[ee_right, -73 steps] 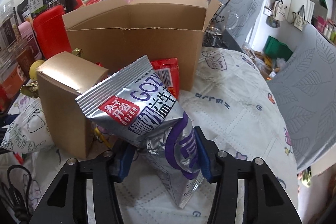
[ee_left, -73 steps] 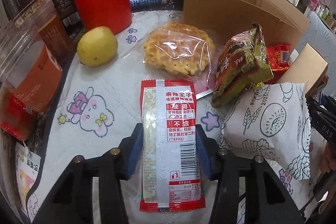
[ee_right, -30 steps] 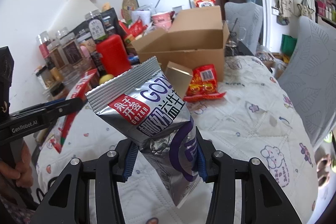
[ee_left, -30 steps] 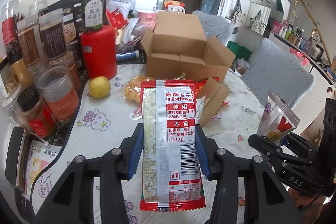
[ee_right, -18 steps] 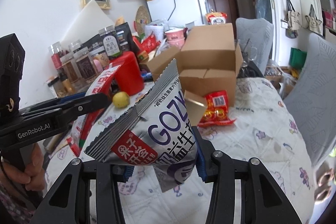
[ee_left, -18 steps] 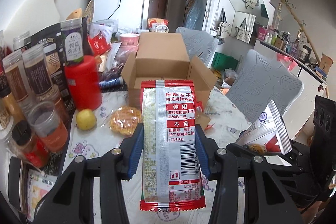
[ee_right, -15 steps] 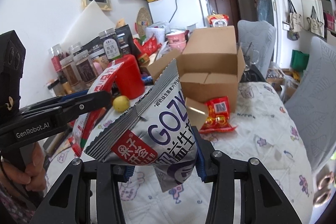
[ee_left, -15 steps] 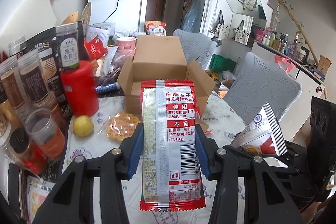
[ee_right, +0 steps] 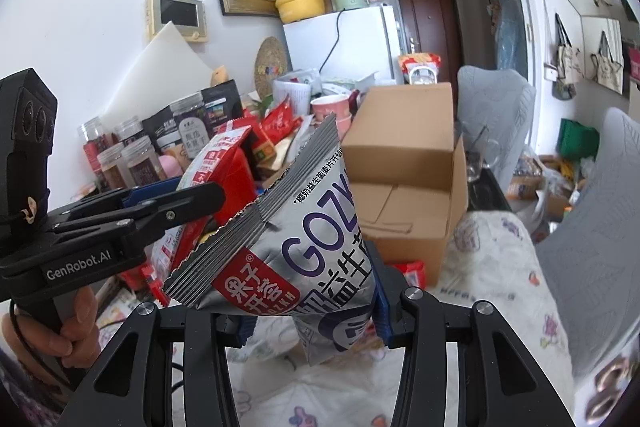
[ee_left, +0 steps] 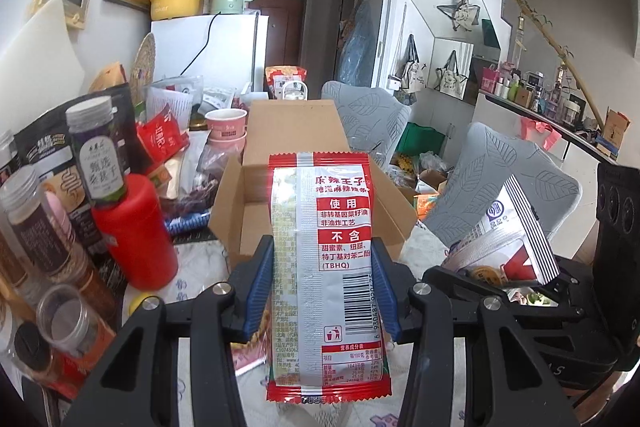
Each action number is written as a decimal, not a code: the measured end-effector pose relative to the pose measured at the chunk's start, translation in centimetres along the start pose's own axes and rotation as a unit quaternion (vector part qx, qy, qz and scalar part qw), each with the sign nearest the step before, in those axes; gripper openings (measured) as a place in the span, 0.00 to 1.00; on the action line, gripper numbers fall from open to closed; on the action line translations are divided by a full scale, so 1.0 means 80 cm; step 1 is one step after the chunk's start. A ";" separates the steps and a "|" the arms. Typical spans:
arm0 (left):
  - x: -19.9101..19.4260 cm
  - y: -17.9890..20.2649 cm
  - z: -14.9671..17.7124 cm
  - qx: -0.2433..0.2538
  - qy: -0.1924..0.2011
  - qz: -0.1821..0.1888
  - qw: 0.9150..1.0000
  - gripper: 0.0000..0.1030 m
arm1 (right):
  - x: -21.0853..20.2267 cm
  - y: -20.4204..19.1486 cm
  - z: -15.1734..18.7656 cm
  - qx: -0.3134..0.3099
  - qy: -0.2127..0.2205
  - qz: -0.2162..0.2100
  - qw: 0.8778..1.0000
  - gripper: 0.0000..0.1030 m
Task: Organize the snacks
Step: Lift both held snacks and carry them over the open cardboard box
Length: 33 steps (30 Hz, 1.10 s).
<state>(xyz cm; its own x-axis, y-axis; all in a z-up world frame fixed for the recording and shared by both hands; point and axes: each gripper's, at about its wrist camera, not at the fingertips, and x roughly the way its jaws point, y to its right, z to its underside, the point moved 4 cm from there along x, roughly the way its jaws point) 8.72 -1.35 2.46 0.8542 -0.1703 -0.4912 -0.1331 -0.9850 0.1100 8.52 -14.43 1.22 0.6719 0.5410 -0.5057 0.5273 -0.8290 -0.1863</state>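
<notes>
In the left wrist view my left gripper [ee_left: 324,287] is shut on a red and white snack packet [ee_left: 324,239], held upright in the air between the blue pads. The open cardboard box [ee_left: 256,203] lies just beyond it, its inside showing. In the right wrist view my right gripper [ee_right: 312,311] is shut on a silver snack bag [ee_right: 304,255] that leans left. The same box [ee_right: 400,179] stands ahead and to the right. The left gripper [ee_right: 160,207] with its red packet [ee_right: 216,163] shows at the left, a hand on its handle.
A red canister [ee_left: 132,231] and several lidded jars [ee_left: 40,227] crowd the table's left side. A lemon [ee_left: 138,301] lies near them. A red snack pack [ee_right: 412,269] sits at the box's foot. Grey leaf-patterned chairs [ee_left: 500,195] stand at the right.
Both grippers have lifted their packets off the table and carried them up toward the box, whose open inside has come into sight. The silver bag has tipped to the left.
</notes>
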 end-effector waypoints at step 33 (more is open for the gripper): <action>0.217 -0.049 -0.125 0.027 -0.017 -0.035 0.999 0.45 | 0.169 0.090 -0.143 -0.055 -0.010 0.073 0.996 0.43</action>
<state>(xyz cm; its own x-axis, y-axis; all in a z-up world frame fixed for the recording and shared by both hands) 29.14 -0.14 2.13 0.8453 -0.1001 -0.5248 -0.1011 -0.9945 0.0268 27.38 -11.49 2.71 0.7362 0.4115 -0.5372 0.4790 -0.8777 -0.0158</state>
